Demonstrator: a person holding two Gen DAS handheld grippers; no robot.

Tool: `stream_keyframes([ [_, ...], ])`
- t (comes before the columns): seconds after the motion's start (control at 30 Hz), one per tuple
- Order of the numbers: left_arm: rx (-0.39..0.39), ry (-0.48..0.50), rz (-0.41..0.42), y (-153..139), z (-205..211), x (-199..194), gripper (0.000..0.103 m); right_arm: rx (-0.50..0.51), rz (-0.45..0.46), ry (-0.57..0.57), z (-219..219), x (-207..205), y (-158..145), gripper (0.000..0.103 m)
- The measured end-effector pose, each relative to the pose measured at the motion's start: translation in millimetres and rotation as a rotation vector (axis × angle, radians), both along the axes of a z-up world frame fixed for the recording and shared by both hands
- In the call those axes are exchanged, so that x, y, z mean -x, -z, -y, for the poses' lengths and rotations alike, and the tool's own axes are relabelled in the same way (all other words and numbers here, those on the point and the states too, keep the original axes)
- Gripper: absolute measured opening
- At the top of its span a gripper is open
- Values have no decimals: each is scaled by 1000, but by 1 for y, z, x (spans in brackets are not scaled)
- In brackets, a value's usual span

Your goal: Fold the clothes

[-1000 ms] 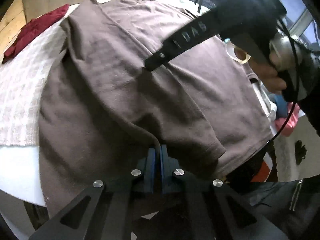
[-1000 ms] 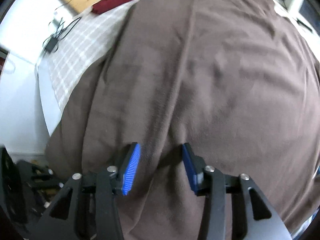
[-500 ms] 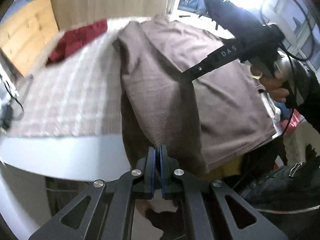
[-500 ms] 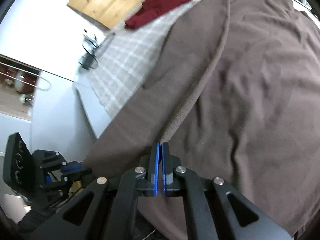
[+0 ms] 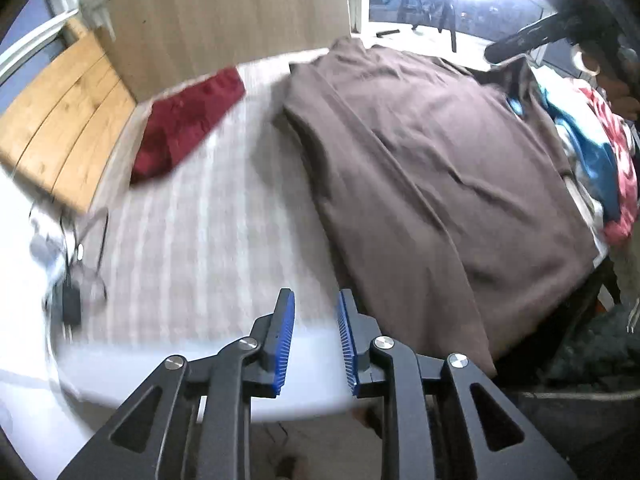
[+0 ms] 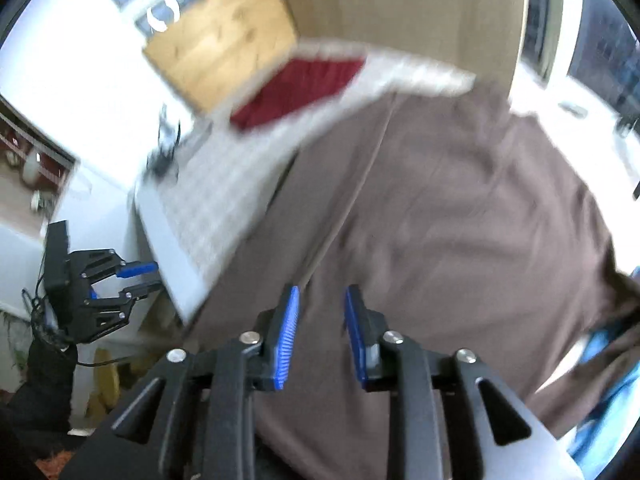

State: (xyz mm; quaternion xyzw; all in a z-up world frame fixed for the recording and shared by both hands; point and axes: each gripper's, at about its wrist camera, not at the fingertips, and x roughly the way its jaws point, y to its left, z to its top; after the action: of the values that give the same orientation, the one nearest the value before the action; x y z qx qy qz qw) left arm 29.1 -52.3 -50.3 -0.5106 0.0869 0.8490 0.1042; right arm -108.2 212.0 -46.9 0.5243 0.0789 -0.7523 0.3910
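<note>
A brown garment (image 5: pixel 432 184) lies folded lengthwise on the right half of the table, its near end hanging over the front edge. It fills the right wrist view (image 6: pixel 460 220). My left gripper (image 5: pixel 316 320) is open and empty above the table's front edge, just left of the garment. My right gripper (image 6: pixel 320 320) is open and empty above the garment's near part. The left gripper also shows at the far left of the right wrist view (image 6: pixel 132 280), off the table edge.
A folded dark red garment (image 5: pixel 188 120) lies at the back left on the checked tablecloth (image 5: pixel 208 240). A pile of colourful clothes (image 5: pixel 600 152) sits at the right. A charger and cable (image 5: pixel 72 296) lie at the left edge. A wooden panel (image 5: pixel 224 12) stands behind.
Both grippers were shut on the brown garment's edge half a second ago; both have opened and let go. The garment now lies folded over to the right, and both grippers have drawn back.
</note>
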Motion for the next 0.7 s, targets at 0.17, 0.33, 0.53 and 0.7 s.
stream_keyframes([
  [0.17,-30,77,-82,23,20,95,34,-5,-114,84,61,61,11,52],
  [0.33,-79,100,-32,69,29,170,34,-37,-74,135,84,121,51,29],
  [0.53,-120,256,0,85,18,201,35,-77,-23,180,100,171,99,29],
  [0.7,-163,364,-24,88,3,209,2,-55,-8,222,112,207,119,30],
])
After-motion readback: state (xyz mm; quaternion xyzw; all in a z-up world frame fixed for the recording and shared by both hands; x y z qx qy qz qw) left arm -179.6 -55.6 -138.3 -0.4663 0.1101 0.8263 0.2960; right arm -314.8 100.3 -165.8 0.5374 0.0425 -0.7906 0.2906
